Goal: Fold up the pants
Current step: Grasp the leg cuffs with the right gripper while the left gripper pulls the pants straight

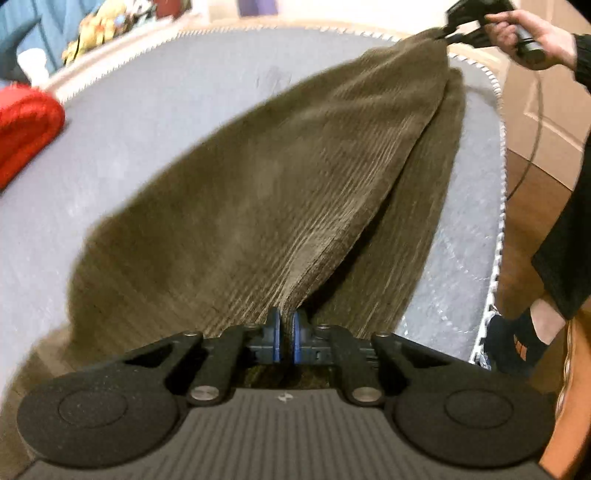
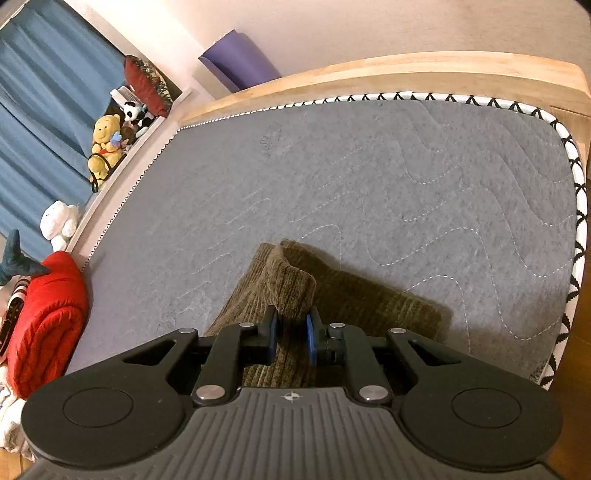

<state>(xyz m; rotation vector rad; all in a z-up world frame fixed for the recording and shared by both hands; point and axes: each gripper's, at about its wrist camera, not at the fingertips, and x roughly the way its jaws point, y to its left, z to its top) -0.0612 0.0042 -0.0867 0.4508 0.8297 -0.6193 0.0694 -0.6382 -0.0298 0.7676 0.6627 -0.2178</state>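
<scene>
You are pinching the near edge of the brown corduroy pants (image 1: 258, 192) in the left gripper (image 1: 287, 325), while the right gripper (image 1: 452, 31) in your hand (image 1: 532, 33) is clamping the far end above the grey mattress (image 1: 166, 122)

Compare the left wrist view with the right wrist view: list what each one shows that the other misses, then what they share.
Only the left wrist view: the left gripper shut on one end of the olive-brown corduroy pants, the person's hand and a socked foot.

Only the right wrist view: a yellow plush bear, blue curtains, a purple mat.

Both: the pants, the right gripper shut on them, the grey quilted mattress, a red knitted blanket.
</scene>
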